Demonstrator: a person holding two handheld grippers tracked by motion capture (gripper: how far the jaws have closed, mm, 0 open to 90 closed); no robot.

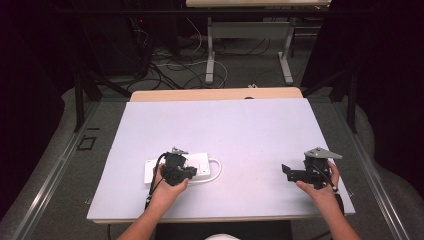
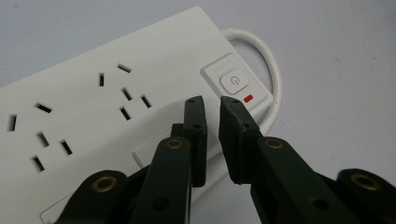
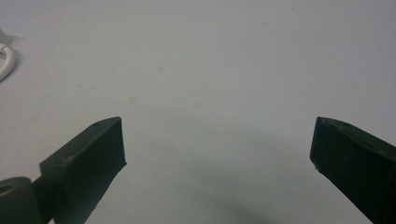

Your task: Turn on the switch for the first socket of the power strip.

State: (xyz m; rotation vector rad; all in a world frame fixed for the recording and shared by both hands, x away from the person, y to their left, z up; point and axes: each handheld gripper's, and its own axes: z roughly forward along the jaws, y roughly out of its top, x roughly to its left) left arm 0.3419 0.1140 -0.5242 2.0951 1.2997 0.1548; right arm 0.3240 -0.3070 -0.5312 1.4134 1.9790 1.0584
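White power strip lying flat on the pale table, its long axis running left to right, socket face up; the switch end (button with a red indicator beside it) points toward the right tongs, and its white cord loops out of that end. Left tongs, held in the left hand, hover over the strip just short of the button, jaws drawn narrow with a thin gap and nothing between them. Right tongs, in the right hand, are well apart from the strip over bare table, jaws spread wide.
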